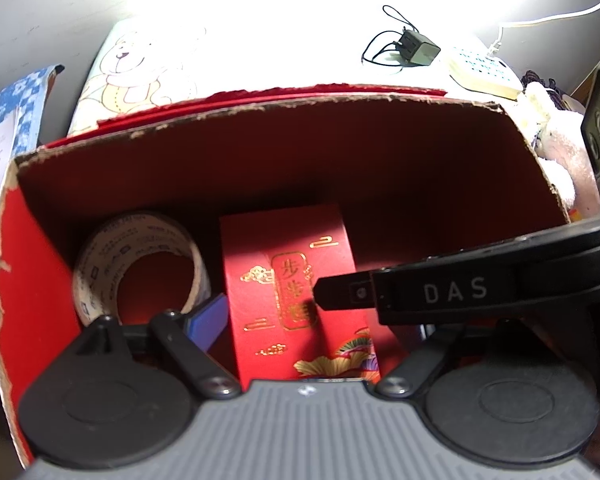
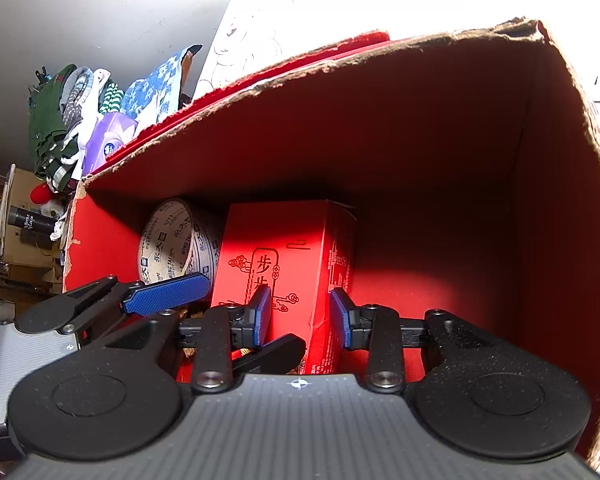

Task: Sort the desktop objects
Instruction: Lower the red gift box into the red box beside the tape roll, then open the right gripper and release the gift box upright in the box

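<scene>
Both tongs reach down into the red carton (image 2: 440, 128). The right tongs (image 2: 300, 316) stand half open astride the red box (image 2: 292, 248), pads not touching. The left tongs (image 1: 300, 320) gape wide, empty. A tape roll (image 2: 172, 248) stands at the box's 9 o'clock.

box (image 2: 440, 128): red inside, brown torn rim
carton (image 1: 288, 280): red, gold print
tape roll (image 1: 140, 264): white, dark lettering
pads (image 2: 168, 292): blue
</scene>
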Available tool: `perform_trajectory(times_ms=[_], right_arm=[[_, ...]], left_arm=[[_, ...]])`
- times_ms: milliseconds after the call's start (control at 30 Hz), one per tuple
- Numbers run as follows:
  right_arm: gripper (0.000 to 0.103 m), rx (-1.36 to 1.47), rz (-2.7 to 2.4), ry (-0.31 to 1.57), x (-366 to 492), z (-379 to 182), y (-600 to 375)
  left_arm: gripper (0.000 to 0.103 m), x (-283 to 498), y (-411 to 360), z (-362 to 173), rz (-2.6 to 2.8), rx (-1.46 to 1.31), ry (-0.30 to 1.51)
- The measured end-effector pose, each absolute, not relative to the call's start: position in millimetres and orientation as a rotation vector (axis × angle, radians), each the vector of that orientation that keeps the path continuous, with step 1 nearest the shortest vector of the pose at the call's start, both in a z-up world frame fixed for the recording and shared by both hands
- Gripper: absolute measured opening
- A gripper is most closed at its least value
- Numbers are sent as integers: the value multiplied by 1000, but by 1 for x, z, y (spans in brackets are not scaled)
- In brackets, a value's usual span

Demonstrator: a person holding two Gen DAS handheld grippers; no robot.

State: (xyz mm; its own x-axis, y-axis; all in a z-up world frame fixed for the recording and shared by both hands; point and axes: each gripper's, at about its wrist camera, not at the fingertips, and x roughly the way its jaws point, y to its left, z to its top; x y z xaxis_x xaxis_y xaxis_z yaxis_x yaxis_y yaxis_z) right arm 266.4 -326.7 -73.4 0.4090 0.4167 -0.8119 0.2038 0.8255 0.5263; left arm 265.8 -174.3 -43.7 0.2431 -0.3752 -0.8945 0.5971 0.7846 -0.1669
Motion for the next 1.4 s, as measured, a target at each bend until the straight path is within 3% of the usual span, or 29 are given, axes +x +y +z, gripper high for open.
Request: perform_trajectory(times_ms=[1400], right_arm=[[37, 547, 139, 1042, 256, -60, -319]], left_arm=[[82, 265, -178, -46, -594, 255, 1119]])
